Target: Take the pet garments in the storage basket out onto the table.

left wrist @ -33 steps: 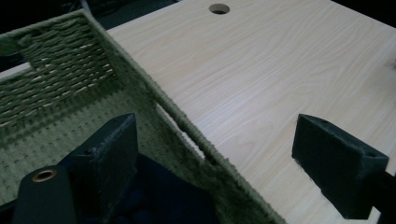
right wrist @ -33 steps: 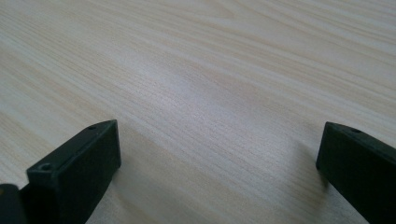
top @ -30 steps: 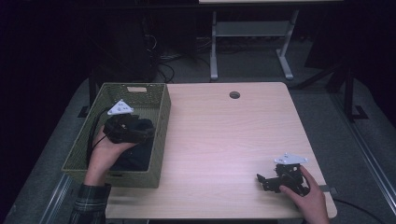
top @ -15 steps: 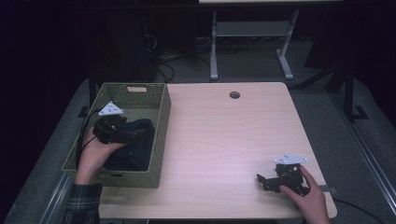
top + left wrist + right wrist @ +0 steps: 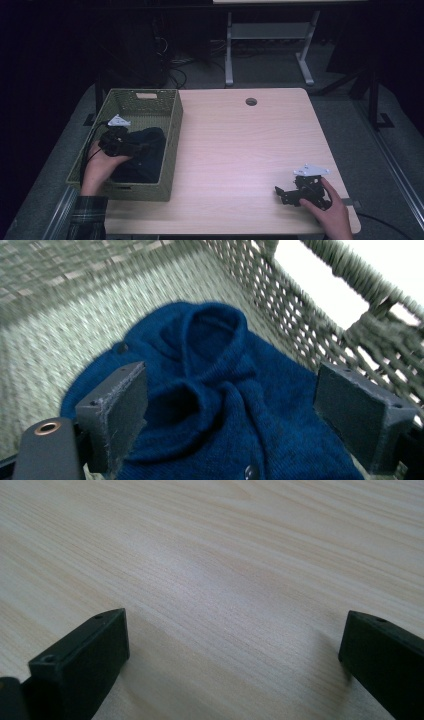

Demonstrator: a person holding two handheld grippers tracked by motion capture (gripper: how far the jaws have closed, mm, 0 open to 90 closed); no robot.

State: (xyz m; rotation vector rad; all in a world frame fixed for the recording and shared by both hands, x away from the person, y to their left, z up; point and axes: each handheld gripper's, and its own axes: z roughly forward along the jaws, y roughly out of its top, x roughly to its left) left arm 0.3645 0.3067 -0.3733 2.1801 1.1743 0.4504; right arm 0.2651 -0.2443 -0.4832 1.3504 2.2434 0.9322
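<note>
Your left gripper (image 5: 230, 410), jaws spread, hovers over the blue sweater (image 5: 210, 390) in the woven basket (image 5: 172, 127); your right gripper (image 5: 286, 192) rests spread on the table (image 5: 240, 145).

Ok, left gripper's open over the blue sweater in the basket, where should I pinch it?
Go for the raised fold of the blue sweater, between the open jaws of the left gripper. It stands proud of the flat knit, so coming straight down from above should catch it and stay off the basket wall.
</note>
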